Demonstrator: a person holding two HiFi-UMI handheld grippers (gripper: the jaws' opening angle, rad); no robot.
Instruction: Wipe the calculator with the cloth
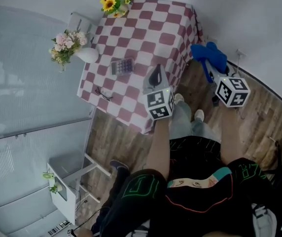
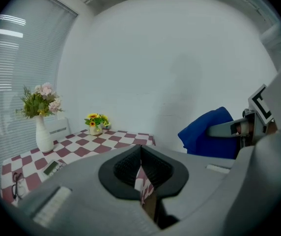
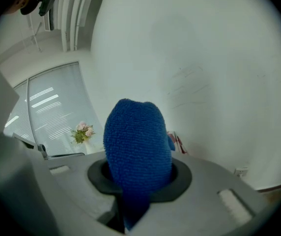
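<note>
Right gripper [image 3: 138, 183]: your fingers are clenched on the blue cloth [image 3: 138, 146], which bulges up out of them. Left gripper [image 2: 141, 175]: fingers pressed together, grasping nothing. In the head view the cloth hangs off the right edge of the worktop [image 1: 156, 26], over the wooden floor [image 1: 259, 117]; the left gripper sits over the near edge. The calculator [image 1: 122, 66] lies flat on the checked worktop, left of and beyond both grippers, nearer your left one, long axis roughly across your view. Judgement: the cloth must travel leftward past the left gripper to reach it. Glasses [image 1: 103, 94] and a white vase [image 1: 88, 56] lie near it
</note>
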